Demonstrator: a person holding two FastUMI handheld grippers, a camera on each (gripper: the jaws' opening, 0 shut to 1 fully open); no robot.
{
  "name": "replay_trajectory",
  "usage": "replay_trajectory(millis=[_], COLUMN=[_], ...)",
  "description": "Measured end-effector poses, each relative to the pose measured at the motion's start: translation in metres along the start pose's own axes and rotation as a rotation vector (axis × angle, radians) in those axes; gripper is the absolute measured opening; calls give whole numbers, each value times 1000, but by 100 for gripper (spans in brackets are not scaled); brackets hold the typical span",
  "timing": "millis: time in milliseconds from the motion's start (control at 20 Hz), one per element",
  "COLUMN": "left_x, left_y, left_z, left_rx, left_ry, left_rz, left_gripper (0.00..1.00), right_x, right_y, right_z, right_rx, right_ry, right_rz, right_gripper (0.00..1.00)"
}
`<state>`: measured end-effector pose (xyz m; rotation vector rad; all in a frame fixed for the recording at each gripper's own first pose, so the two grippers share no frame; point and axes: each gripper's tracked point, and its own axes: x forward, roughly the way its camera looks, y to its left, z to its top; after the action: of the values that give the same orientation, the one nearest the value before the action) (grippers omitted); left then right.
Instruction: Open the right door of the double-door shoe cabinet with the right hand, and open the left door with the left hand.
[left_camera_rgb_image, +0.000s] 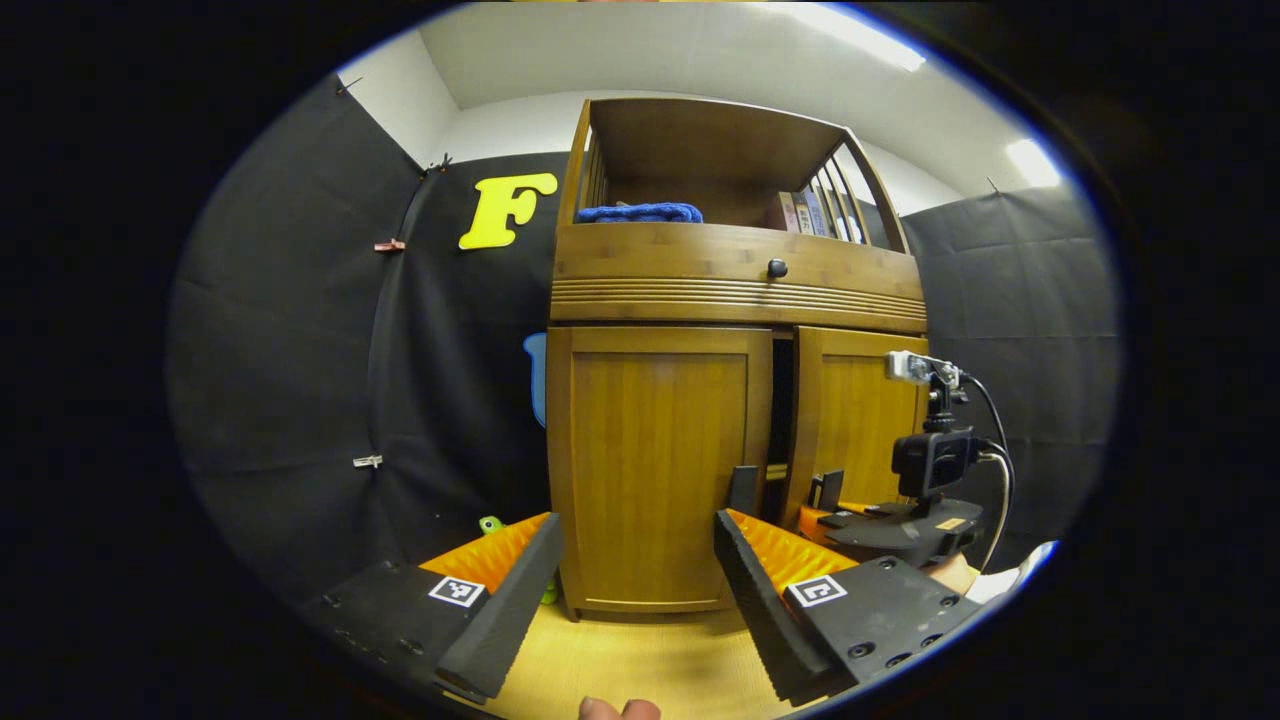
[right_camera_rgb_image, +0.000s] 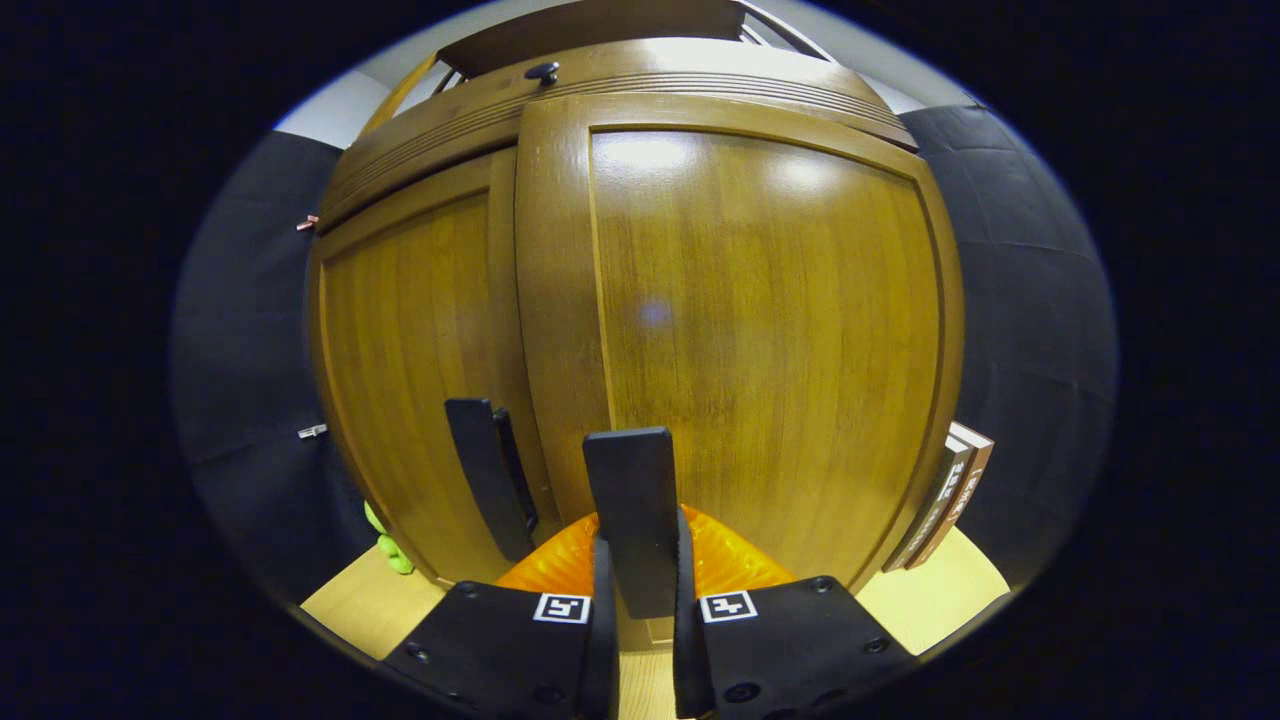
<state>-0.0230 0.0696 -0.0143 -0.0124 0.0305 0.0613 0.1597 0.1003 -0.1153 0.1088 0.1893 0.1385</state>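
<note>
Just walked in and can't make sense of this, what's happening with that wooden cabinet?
A person is opening a double-door shoe cabinet with a gripper in each hand. The right gripper is shut on the handle of the right door, which stands slightly ajar with a dark gap at the middle. The left gripper hangs open in front of the left door, which is closed and not yet touched.
</note>
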Motion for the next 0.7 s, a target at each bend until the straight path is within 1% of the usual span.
replay_trajectory(millis=[50, 100, 150, 200, 300, 350, 400, 700], left_x=[-1, -3, -3, -5, -6, -7, -7, -6], left_y=[-3, -5, -8, -12, -19, -21, -25, -48], left_z=[1, 0, 0, 0, 0, 2, 1, 5], left_rx=[2, 3, 3, 4, 2, 0, -3, -19], left_ry=[-1, -2, -1, -1, -2, -5, -8, -22], left_rz=[-2, -4, -9, -12, -16, -15, -17, -20], left_gripper=[92, 94, 92, 94, 94, 97, 94, 94], right_x=[-9, -19, -28, -36, -51, -58, -66, -103], right_y=[-3, -6, -9, -13, -21, -25, -29, -53], right_z=[-1, -2, -2, -3, -4, -4, -4, -6], right_rx=[2, 3, 5, 7, 13, 15, 18, 19], right_ry=[0, 0, 1, 6, 12, 16, 16, 36], right_rz=[7, 14, 18, 21, 23, 24, 25, 21], right_gripper=[25, 25, 25, 25, 25, 25, 25, 25])
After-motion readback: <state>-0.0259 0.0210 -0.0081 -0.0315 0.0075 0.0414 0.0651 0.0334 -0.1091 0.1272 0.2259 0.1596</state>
